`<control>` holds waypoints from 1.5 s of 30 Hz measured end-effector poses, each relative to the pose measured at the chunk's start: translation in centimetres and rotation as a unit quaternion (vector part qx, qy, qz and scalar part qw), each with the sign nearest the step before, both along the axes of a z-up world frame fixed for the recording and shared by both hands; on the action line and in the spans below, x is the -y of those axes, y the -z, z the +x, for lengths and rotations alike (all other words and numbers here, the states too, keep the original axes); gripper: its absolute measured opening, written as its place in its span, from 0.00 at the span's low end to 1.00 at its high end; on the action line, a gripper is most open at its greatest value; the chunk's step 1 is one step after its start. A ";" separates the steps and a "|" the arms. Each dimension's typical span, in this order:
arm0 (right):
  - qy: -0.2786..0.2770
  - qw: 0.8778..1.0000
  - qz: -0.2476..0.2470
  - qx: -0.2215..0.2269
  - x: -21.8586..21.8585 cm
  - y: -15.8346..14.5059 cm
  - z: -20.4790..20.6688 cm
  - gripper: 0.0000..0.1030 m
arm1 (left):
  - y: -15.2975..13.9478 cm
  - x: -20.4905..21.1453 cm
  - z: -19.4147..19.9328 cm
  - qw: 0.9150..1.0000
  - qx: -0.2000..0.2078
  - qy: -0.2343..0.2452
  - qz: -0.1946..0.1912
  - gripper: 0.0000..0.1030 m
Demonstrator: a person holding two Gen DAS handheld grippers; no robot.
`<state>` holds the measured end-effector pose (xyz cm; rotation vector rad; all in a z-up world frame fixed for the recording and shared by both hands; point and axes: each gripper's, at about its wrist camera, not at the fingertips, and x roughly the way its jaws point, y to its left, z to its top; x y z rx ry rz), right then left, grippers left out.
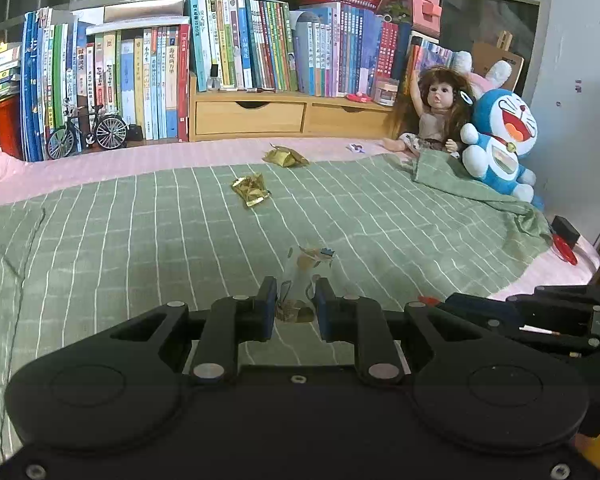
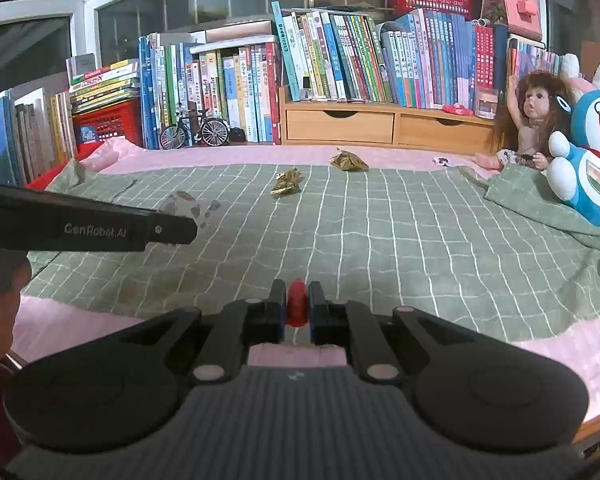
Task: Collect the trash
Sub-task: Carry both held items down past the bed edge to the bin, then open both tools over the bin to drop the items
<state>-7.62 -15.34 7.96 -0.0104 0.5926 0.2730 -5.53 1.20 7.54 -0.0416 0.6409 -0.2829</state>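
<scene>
From the left wrist view, the left gripper [image 1: 296, 304] pinches a clear crumpled plastic wrapper with brown and blue print [image 1: 303, 280], which stands up between its blue pads over the green checked blanket [image 1: 140, 240]. Farther on, 2 crumpled gold foil wrappers lie apart: the nearer gold wrapper [image 1: 252, 190] on the green blanket, the farther gold wrapper [image 1: 286, 157] at the blanket's edge by the pink sheet [image 1: 100, 168]. A long-haired doll [image 1: 436, 116] and a blue plush cat [image 1: 500, 144] sit at the right, before a row of books [image 1: 260, 48].

From the right wrist view, the right gripper [image 2: 298, 304] is pressed tight on a small red plastic piece [image 2: 298, 300]. The left gripper's black arm enters at the left, its clear wrapper visible at the tip. Both gold wrappers lie ahead, well apart from either gripper.
</scene>
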 end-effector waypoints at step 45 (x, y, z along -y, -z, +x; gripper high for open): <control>-0.071 0.978 0.013 -0.198 -2.6 9.5 -9.7 0.14 | 13.1 -2.3 -16.3 0.984 -0.176 -0.007 0.017 0.19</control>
